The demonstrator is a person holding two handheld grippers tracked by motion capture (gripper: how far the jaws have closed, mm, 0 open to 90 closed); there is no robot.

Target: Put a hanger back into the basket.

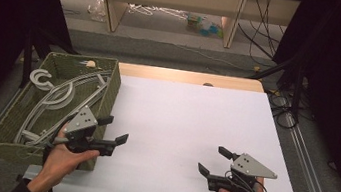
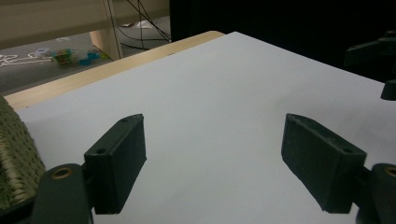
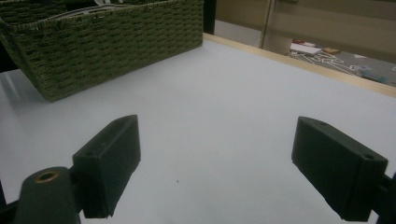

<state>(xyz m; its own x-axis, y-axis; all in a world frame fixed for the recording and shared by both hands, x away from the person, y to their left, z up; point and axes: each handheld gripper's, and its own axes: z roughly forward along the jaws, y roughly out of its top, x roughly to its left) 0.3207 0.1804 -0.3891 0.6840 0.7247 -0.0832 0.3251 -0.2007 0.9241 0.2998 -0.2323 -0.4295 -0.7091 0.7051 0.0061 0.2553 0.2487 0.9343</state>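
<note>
High view: left claw (image 1: 114, 129) held low over the white tabletop (image 1: 189, 129), just beside the near right corner of the green woven basket (image 1: 112, 88), jaws spread wide, nothing between them. Grey curved hangers (image 1: 65, 96) piled inside the basket, left of and behind that claw, apart from its jaws; one hook end resting on the far left rim. Basket itself at the tabletop's left edge, overhanging it. Right claw (image 1: 211, 161) low over the near right part of the tabletop, well apart from the basket, jaws likewise wide and empty, pointing left toward the other claw. One hand behind each claw, entering from the bottom edge.

Left gripper view: left claw (image 2: 212, 158) open wide over bare white surface; woven basket wall (image 2: 16, 158) at the left edge, just beside the left jaw; part of the right claw dark at the far right edge.

Right gripper view: right claw (image 3: 215, 163) open wide, bare tabletop between the jaws; basket (image 3: 112, 46) ahead and to the left, well clear of the jaws, pale hanger edges just showing above its rim.
</note>
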